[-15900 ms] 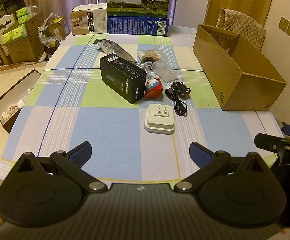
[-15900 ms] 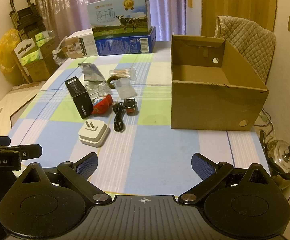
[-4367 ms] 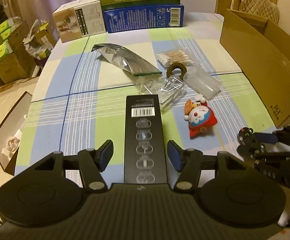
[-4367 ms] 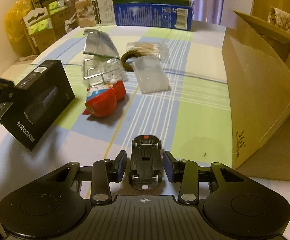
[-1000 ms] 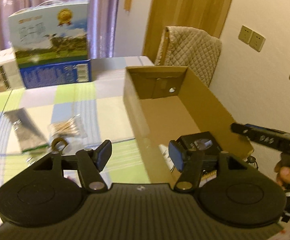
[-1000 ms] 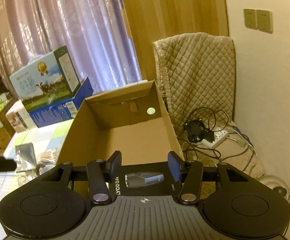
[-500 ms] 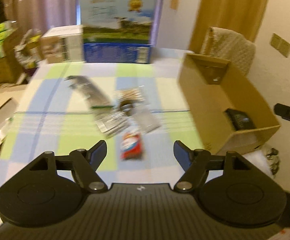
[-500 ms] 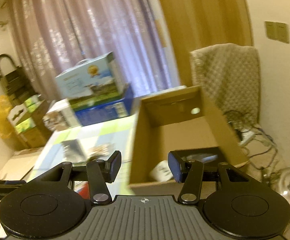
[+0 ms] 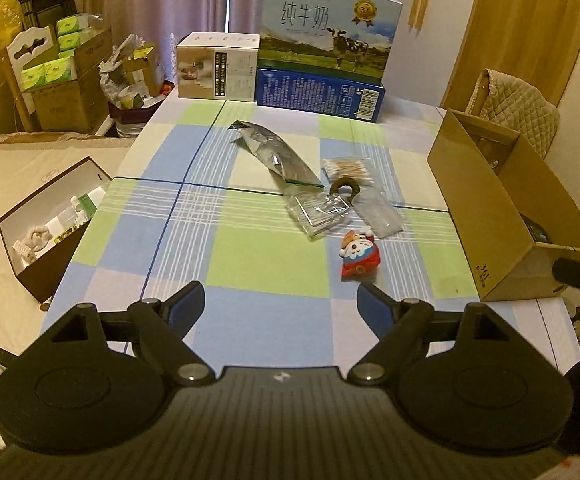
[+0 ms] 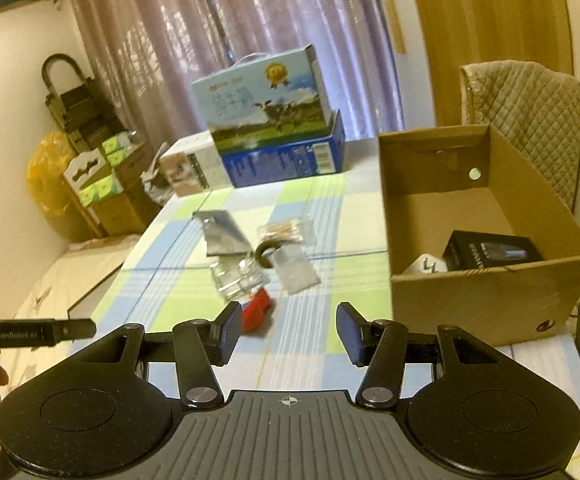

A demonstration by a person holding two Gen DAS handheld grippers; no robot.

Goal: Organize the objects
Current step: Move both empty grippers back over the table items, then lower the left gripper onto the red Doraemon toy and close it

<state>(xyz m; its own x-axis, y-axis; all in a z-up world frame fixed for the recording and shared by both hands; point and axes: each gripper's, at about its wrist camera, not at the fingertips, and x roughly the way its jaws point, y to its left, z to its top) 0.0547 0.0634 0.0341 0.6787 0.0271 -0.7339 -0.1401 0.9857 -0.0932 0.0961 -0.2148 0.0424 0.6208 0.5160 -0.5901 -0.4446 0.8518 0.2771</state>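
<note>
Red plush toy lies on the table, ahead and slightly right of our left tongs, just left of our right tongs. Both tongs gape empty; we judge the right nearer. The toy's long axis runs near to far, head pointing far. The cardboard box sits right.

At the far end of the checked tablecloth a milk carton box with a cow picture stands on a blue box, and a white box is just beside them. Behind hangs a pink curtain. A quilted chair stands by the wall
</note>
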